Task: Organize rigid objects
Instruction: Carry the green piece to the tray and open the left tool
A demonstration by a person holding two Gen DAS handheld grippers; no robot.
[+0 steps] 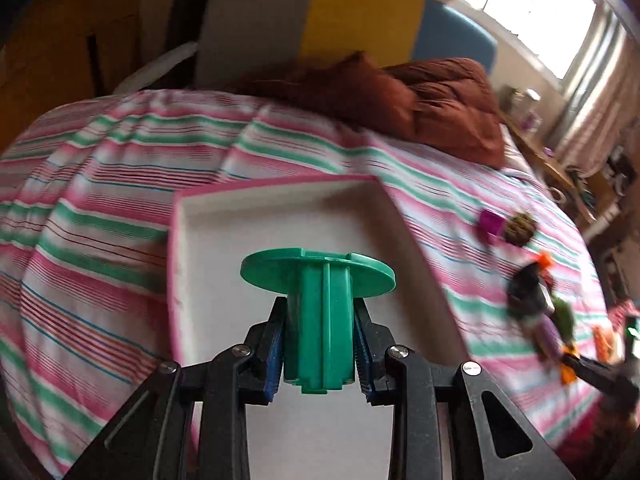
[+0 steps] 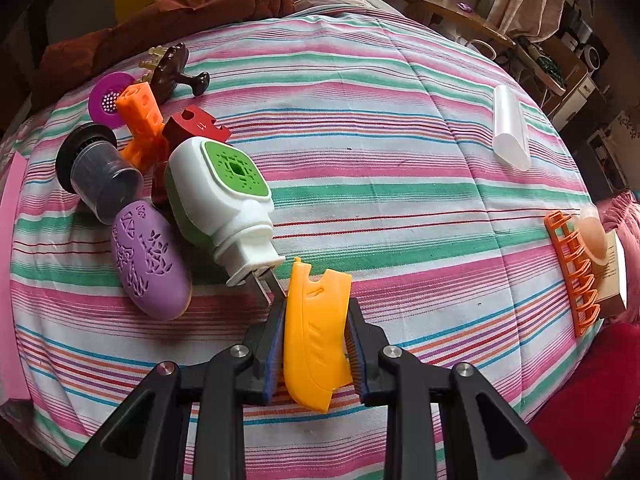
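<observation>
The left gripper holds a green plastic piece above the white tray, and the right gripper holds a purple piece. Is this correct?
Not quite. The right gripper is shut on a yellow piece, not a purple one, as the right wrist view shows. The rest stands: the left gripper holds the green plastic piece above the white tray.

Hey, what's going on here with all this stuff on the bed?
A person is sorting small plastic items on a striped bedspread with two handheld tongs. The left tongs grip a green spool over an empty pink-rimmed tray. The right tongs grip a yellow plastic piece beside a pile with a white plug-in and a purple pod.
</observation>
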